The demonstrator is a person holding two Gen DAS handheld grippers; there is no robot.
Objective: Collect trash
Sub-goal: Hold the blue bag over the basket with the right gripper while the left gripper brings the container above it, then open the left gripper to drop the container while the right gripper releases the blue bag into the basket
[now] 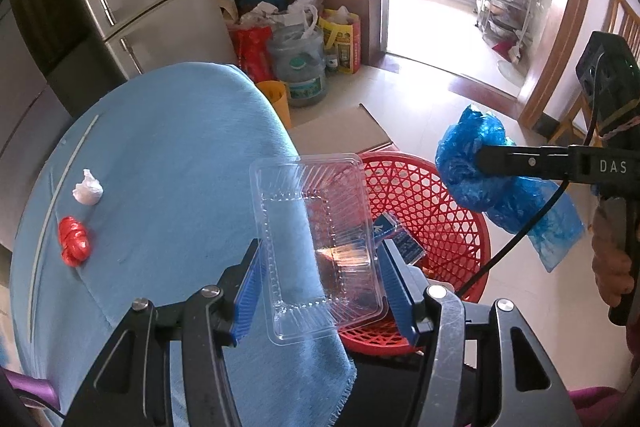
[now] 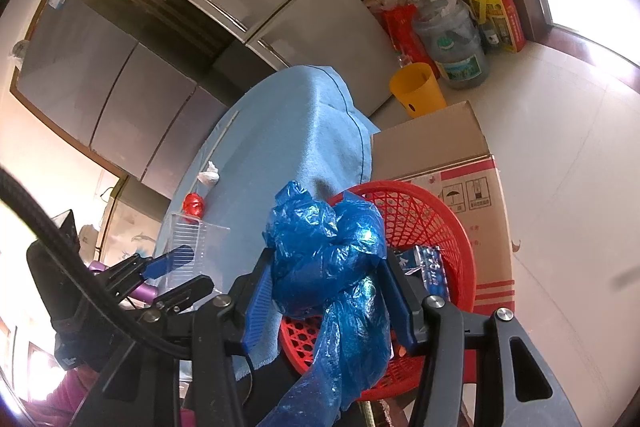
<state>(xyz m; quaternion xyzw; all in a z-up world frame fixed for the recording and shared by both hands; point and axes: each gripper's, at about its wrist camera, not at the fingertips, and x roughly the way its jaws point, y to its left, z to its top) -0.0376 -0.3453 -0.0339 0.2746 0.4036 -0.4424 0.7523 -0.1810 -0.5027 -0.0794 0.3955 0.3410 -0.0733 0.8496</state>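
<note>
Trash rides in both your grippers: your left gripper (image 1: 320, 267) has its blue pads clamped on the two long sides of a clear plastic clamshell tray (image 1: 316, 243), held partly over the table edge and partly over the red mesh basket (image 1: 436, 211); your right gripper (image 2: 328, 291) pinches a crumpled blue plastic bag (image 2: 332, 267) just above the basket's near rim. The tray is thin and springy, so squeezing harder may buckle it and pop it sideways onto the blue tablecloth (image 1: 168, 155). If you let go while it overhangs the rim, it will likely tip out onto the floor. The bag's loose tail hangs below the jaws and could snag the mesh. A white paper wad (image 1: 87, 187) and red wrapper (image 1: 74, 241) wait on the cloth
</note>
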